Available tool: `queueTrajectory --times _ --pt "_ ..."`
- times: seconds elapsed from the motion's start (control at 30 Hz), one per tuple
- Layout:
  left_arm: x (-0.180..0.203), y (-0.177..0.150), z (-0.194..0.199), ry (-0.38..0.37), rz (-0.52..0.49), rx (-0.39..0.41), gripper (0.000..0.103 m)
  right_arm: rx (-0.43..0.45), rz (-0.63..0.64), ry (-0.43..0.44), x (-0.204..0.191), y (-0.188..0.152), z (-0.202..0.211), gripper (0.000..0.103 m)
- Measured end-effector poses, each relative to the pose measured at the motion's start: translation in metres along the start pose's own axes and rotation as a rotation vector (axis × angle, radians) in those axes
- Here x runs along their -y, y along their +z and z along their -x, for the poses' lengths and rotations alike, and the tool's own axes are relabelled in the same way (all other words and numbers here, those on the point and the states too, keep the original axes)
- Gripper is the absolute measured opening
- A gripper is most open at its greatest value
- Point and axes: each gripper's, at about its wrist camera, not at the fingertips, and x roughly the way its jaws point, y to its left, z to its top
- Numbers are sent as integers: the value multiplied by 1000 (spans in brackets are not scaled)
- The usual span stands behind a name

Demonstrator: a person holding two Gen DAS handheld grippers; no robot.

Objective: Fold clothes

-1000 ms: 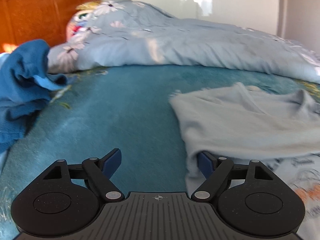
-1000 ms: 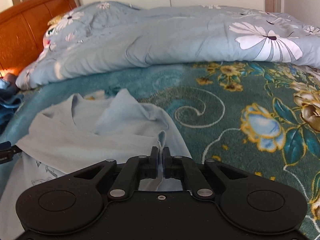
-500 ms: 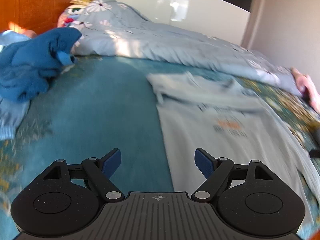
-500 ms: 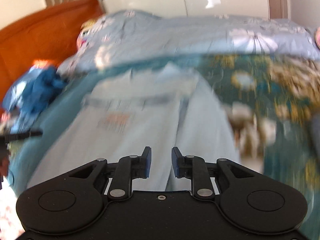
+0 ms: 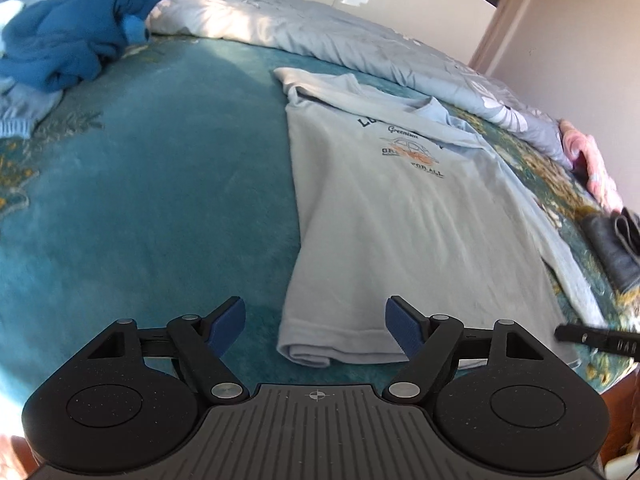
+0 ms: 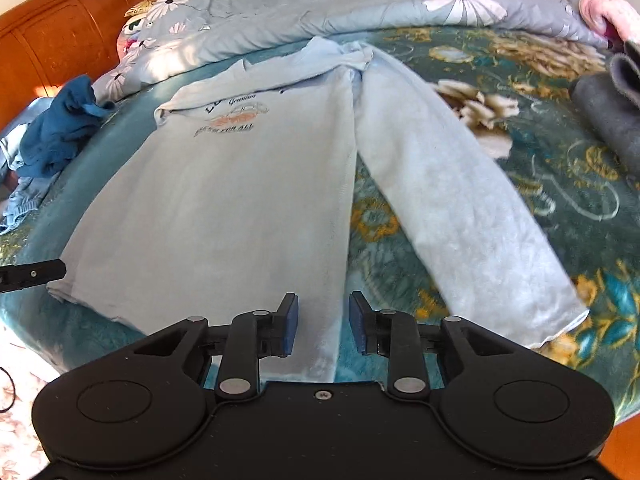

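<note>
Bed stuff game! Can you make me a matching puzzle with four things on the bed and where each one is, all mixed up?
Things:
1. light blue shirt
2. dark blue clothes
3. dark grey clothes
4. flowered quilt

Places:
A. bunched along the far side of the bed
B. spread flat in the middle, one long sleeve stretched out to the right
C. in a crumpled heap at the left, near the wooden headboard
D. at the right edge of the bed

Pairs: 1-B, 2-C, 3-D, 4-A
</note>
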Motion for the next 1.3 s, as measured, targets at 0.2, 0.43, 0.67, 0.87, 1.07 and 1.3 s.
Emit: queueTrajectory --times 0.2,0.43,0.67,0.87,1.07,1.3 --pt "1 -4 3 -9 41 6 75 8 -21 10 1 -5 10 4" --pt "-2 -5 9 -20 93 14 76 25 -49 -44 18 -1 14 3" --pt "-3 -6 7 -68 154 -1 76 38 -127 -67 38 -1 11 3" --pt "-12 -10 -1 -129 282 -22 64 44 -137 -65 40 -1 11 3" --pt "-22 -12 -1 -151 350 -18 63 60 -112 -119 41 3 11 2" --pt "-23 -13 -6 -167 381 -17 57 67 -133 -149 46 5 10 2"
